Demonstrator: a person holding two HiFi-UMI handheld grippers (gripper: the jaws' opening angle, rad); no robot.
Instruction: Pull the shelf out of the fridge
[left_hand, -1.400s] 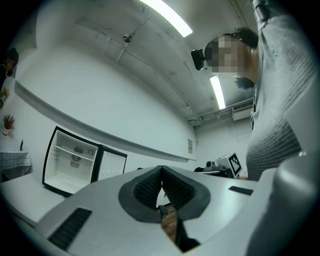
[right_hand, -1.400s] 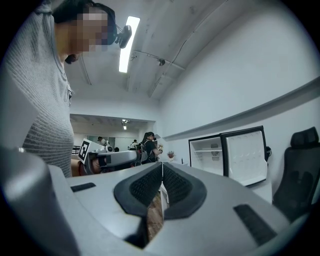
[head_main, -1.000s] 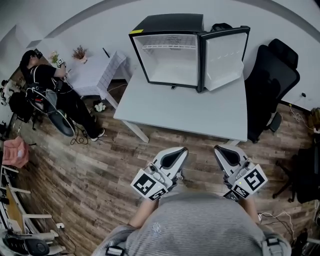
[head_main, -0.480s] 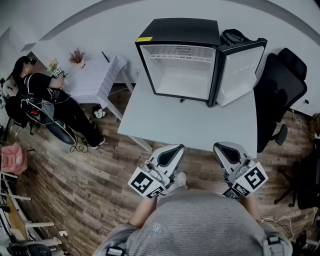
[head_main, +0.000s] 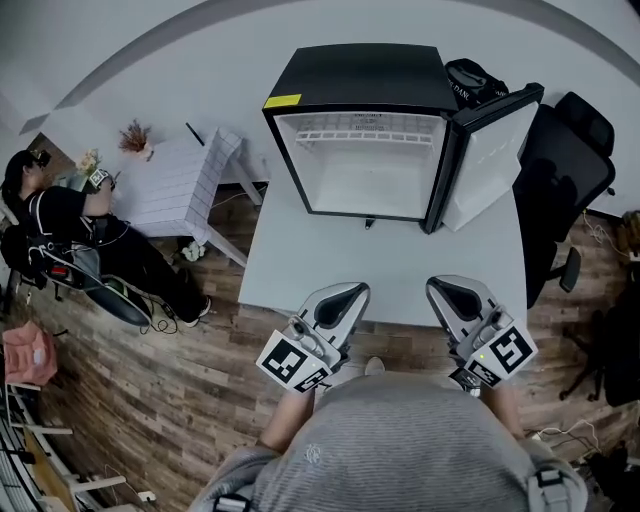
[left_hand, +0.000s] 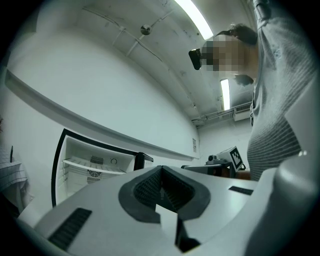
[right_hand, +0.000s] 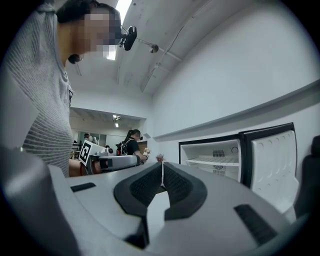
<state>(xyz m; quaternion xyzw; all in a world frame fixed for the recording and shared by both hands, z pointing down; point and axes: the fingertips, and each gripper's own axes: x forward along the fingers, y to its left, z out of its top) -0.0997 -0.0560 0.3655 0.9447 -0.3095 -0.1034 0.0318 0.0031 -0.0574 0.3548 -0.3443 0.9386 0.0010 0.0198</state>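
A black mini fridge (head_main: 355, 75) stands on the white table (head_main: 380, 265) with its door (head_main: 490, 160) swung open to the right. Its white wire shelf (head_main: 365, 135) sits high inside the white interior. My left gripper (head_main: 353, 292) and right gripper (head_main: 442, 290) hover side by side over the table's near edge, well short of the fridge, both shut and holding nothing. In the left gripper view the left gripper (left_hand: 161, 171) points toward the fridge (left_hand: 65, 150) and shelf (left_hand: 92, 166). From the right gripper (right_hand: 162, 169), the shelf (right_hand: 215, 162) shows beside the door (right_hand: 272, 160).
A black office chair (head_main: 570, 170) stands right of the table. A black bag (head_main: 478, 80) lies behind the fridge. To the left are a white side table (head_main: 175, 180) with a small plant and a seated person (head_main: 70, 225). The floor is wood planks.
Both grippers have come forward from over the floor to the table's near edge, still shut. The fridge and table look nearer and more centred.
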